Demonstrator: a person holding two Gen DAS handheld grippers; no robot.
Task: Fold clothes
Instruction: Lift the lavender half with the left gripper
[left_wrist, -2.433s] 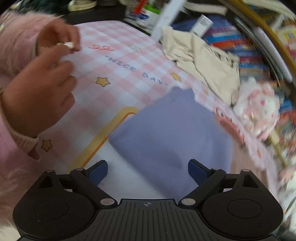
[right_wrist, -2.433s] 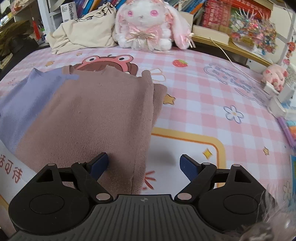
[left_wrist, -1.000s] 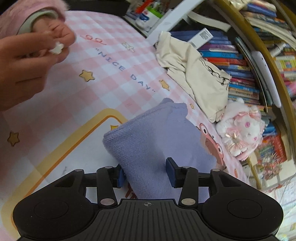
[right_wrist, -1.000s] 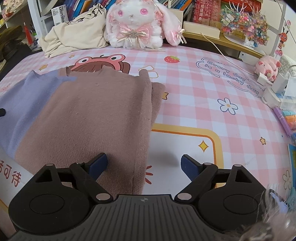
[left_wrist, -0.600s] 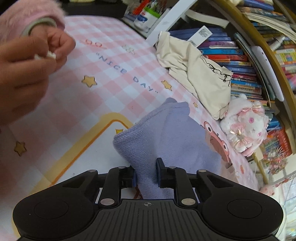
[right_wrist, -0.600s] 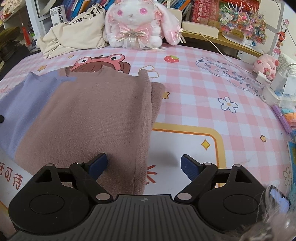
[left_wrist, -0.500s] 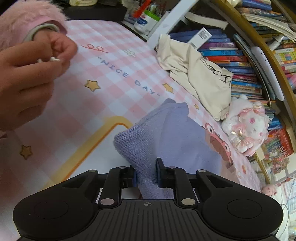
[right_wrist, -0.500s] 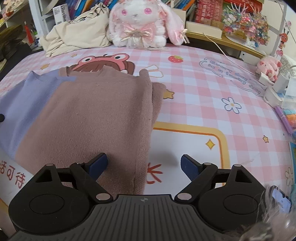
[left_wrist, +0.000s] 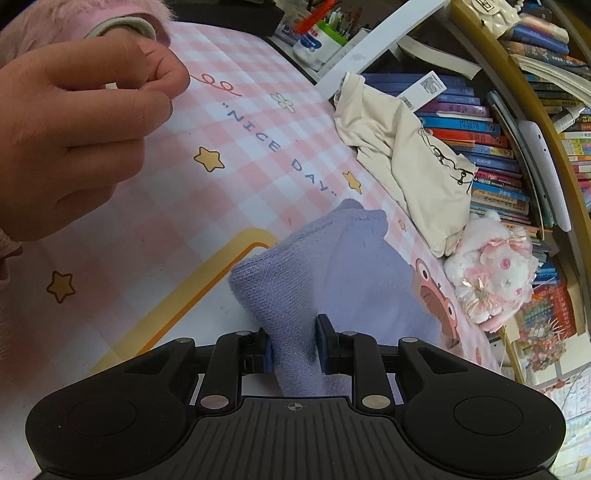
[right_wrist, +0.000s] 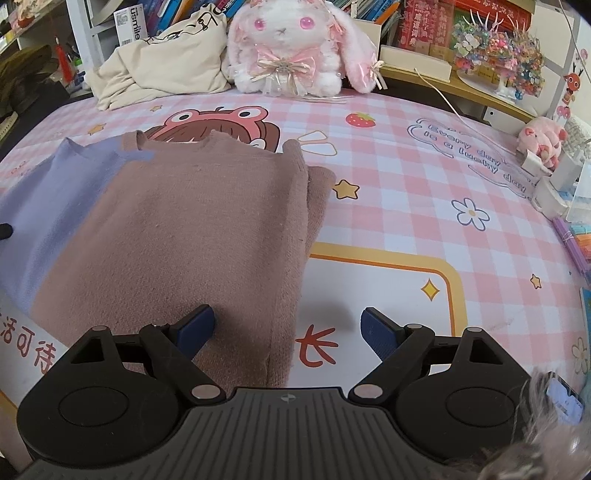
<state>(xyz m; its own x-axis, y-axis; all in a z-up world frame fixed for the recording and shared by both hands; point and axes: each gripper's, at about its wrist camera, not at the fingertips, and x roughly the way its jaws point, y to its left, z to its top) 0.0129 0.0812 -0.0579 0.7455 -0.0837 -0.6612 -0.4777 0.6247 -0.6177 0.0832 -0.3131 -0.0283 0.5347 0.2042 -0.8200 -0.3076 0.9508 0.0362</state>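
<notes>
Where fingers (left_wrist: 266, 352) meet — purple sleeve (left_wrist: 295, 295)

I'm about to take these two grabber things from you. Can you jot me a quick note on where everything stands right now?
Left hand-held gripper: closed on a bunched corner of the purple part of the sweater; its jaws just tightened, then eased a little.
Right hand-held gripper: open, holding nothing, above the brown part's right edge, one finger over the cloth.
The sweater lies flat on the pink checked mat, its right side already folded in.
Left to do: carry the purple side over, then finish folding.
A bare hand nearby pinches something small; mind it.
</notes>
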